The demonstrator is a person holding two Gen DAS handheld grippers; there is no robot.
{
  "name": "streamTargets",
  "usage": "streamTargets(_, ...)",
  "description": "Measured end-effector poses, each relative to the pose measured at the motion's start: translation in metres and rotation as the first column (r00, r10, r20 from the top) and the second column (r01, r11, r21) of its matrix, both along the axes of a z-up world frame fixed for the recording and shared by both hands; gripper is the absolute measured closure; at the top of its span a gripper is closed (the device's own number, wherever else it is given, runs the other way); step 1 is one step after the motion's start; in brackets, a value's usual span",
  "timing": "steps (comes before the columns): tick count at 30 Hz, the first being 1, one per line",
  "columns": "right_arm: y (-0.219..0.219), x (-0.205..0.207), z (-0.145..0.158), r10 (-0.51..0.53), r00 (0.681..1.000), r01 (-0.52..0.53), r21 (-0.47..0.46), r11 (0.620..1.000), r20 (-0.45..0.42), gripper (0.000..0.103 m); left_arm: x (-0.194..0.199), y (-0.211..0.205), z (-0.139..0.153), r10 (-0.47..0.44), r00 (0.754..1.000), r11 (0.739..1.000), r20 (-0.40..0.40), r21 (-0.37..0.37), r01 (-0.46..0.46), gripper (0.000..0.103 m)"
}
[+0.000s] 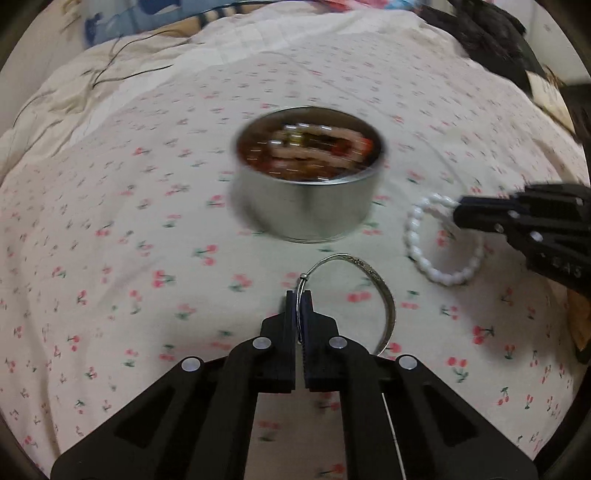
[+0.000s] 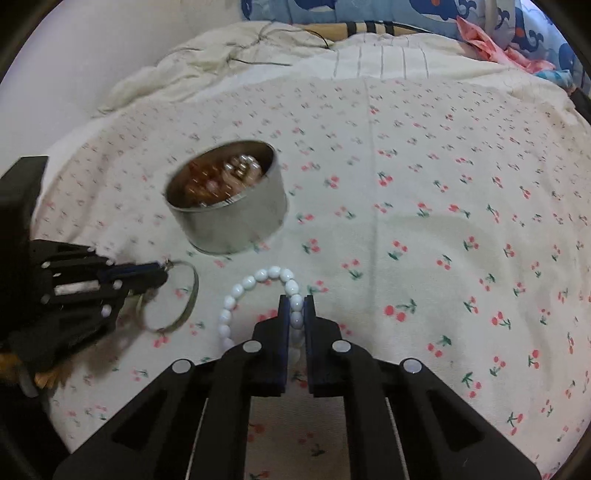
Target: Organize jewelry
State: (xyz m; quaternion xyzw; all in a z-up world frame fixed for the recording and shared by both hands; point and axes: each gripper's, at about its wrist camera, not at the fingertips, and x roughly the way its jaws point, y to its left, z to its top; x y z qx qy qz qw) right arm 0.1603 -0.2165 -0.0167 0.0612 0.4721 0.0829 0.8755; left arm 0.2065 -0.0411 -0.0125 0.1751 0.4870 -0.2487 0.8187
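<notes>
A round metal tin holding several pieces of jewelry stands on the cherry-print bedspread; it also shows in the right wrist view. My left gripper is shut on a silver bangle, a little short of the tin; the bangle shows in the right wrist view beside the left gripper. My right gripper is shut on a white bead bracelet, to the right of the tin. The bracelet and right gripper show in the left wrist view.
The cherry-print bedspread covers the bed. A rumpled cream blanket with a thin dark cable lies at the back. A dark furry item sits at the far right. Blue whale-print fabric lies beyond.
</notes>
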Motion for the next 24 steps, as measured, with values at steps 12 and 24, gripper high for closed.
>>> streamTargets(12, 0.02, 0.005, -0.011, 0.022, 1.0, -0.023, -0.132, 0.991, -0.016, 0.076, 0.012, 0.007, -0.011, 0.032, 0.999, 0.999, -0.036, 0.01, -0.032, 0.095)
streamTargets(24, 0.009, -0.003, 0.011, 0.008, 0.997, -0.007, -0.021, 1.0, 0.072, 0.095, 0.001, 0.001, 0.006, -0.016, 1.0, 1.0, 0.021, -0.02, 0.017, 0.1)
